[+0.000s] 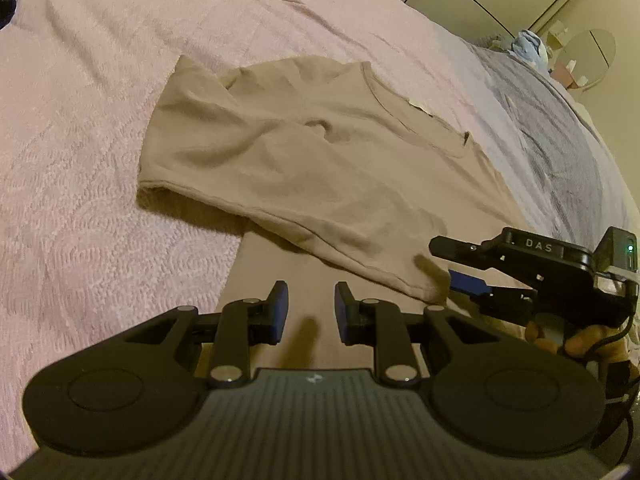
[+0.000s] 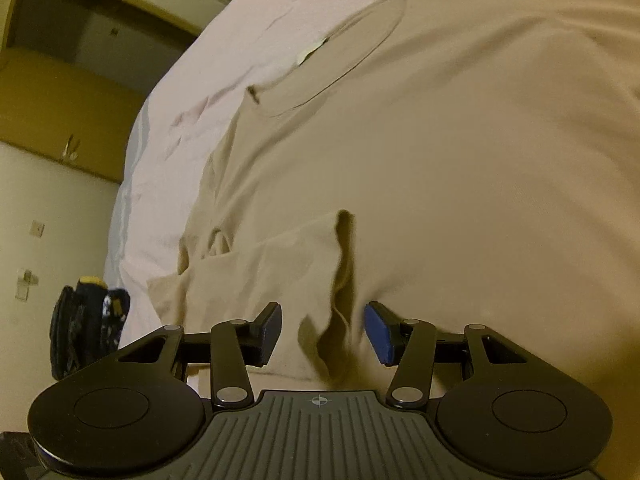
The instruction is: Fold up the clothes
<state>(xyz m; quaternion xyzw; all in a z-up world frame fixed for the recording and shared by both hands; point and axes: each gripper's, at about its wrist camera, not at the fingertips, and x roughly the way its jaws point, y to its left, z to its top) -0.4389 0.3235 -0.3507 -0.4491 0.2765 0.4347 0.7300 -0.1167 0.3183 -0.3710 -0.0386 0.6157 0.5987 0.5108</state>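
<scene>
**One beige shirt, partly folded, on pink bedspread**

One beige T-shirt (image 1: 320,152) lies on the pink bedspread (image 1: 80,160), one sleeve side folded over its body. My left gripper (image 1: 311,312) hovers above the lower cloth, jaws apart, holding nothing. My right gripper (image 2: 323,330) sits low at a raised fold of shirt fabric, jaws spread wide either side of it, not clamped. Dark patterned bag (image 2: 86,324) beside the bed.
</scene>
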